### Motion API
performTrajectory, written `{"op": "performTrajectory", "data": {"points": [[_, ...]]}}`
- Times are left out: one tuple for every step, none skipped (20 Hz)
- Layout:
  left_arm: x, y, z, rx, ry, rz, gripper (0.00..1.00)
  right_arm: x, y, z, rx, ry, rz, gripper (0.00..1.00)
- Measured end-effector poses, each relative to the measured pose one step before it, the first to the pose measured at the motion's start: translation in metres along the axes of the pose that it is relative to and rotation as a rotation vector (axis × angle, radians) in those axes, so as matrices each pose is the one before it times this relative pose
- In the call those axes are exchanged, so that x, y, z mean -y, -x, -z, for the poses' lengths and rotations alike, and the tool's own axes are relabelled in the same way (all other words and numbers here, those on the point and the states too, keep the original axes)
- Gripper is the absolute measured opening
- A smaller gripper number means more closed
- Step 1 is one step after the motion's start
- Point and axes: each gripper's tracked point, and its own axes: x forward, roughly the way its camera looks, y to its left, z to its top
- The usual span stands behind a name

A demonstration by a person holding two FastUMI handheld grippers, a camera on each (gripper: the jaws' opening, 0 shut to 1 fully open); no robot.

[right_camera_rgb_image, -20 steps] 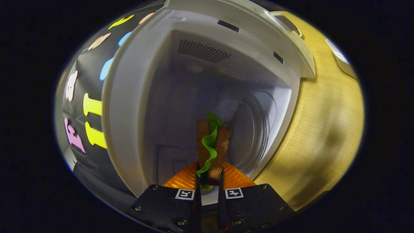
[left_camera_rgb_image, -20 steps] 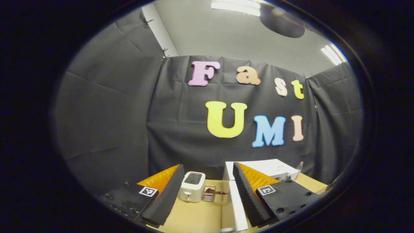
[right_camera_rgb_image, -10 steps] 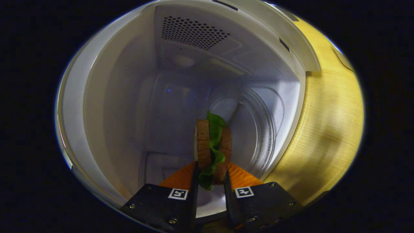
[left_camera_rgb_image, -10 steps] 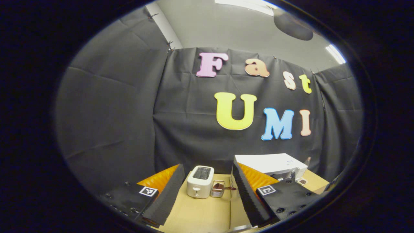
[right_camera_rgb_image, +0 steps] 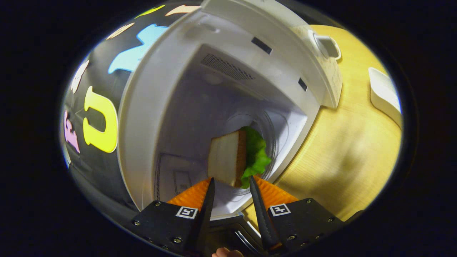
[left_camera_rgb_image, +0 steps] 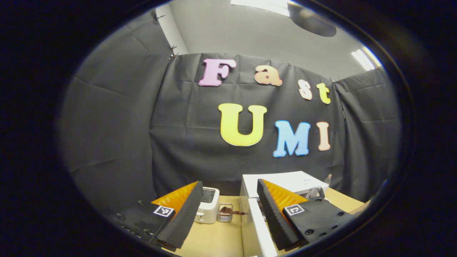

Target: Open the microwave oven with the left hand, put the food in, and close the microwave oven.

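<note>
In the left gripper view, the left gripper [left_camera_rgb_image: 228, 214] is held level above the bench [left_camera_rgb_image: 214, 239], its fingers [left_camera_rgb_image: 182, 217] spread wide with nothing between them. A toaster [left_camera_rgb_image: 207, 208] is seen past the left finger, and beside it a small rack [left_camera_rgb_image: 225, 213]. To the right, the microwave oven [left_camera_rgb_image: 285, 180] is seen with its door [left_camera_rgb_image: 259, 228] swung open, edge-on between the fingers.

In the right gripper view, the cavity rim [right_camera_rgb_image: 135, 142] is seen on the left. The sandwich [right_camera_rgb_image: 235, 157] lies on the glass turntable [right_camera_rgb_image: 267, 135] inside. The right gripper [right_camera_rgb_image: 232, 210] is held at the opening, fingers parted and clear of the sandwich. Open bench surface lies to the right.
</note>
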Motion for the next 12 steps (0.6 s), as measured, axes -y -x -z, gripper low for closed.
{"op": "performTrajectory", "data": {"points": [[0.00608,-0.00144,-0.00069,0.00137,0.00451,0.01209,0.97,-0.00136,0.01145,-0.00453,0.01547,0.03944,-0.00706,0.59],[0.00631,-0.00091,-0.00164,0.00376,0.0007,0.01117,0.97,-0.00157,0.01212,-0.00453,0.00982,0.04695,-0.00831,0.59],[0.00459,-0.00142,-0.00217,0.00577,-0.00287,0.009,0.97,0.00032,0.0107,-0.00546,0.01336,0.04624,-0.00285,0.59],[0.00381,-0.00122,0.00075,0.00291,-0.00214,0.00934,0.97,-0.00061,0.01111,-0.00753,0.01688,0.04101,-0.00335,0.59],[0.00468,-0.00035,-0.00006,-0.00051,0.00123,0.01111,0.97,-0.00008,0.01133,-0.0069,0.01714,0.04216,-0.00035,0.58],[0.00704,-0.00019,0.00107,-0.00143,0.00248,0.01336,0.97,-0.00048,0.00989,-0.00911,0.02015,0.04693,0.00006,0.59],[0.00619,-0.00105,-0.00013,-0.00106,0.00155,0.01503,0.97,-0.0012,0.01193,-0.01033,0.02762,0.05035,-0.00175,0.59],[0.00572,0.00035,0.00069,-0.00106,0.00038,0.01495,0.97,-0.00247,0.01466,-0.01402,0.03793,0.05024,-0.0096,0.58],[0.00641,-0.00325,0.00146,-0.00158,0.00083,0.01528,0.97,-0.00215,0.01683,-0.01469,0.04286,0.05675,-0.00889,0.59],[0.00636,-0.00351,0.00156,-0.00247,0.00132,0.01487,0.97,-0.00206,0.01597,-0.01674,0.04494,0.06537,-0.01072,0.59],[0.00651,-0.00264,0.00081,0.00126,0.00292,0.01428,0.97,-0.00338,0.01835,-0.01628,0.04594,0.07033,-0.00704,0.58],[0.00681,-0.00212,0.00126,0.00359,0.00565,0.01697,0.97,-0.00377,0.01678,-0.01651,0.04514,0.06037,-0.01247,0.58]]}}
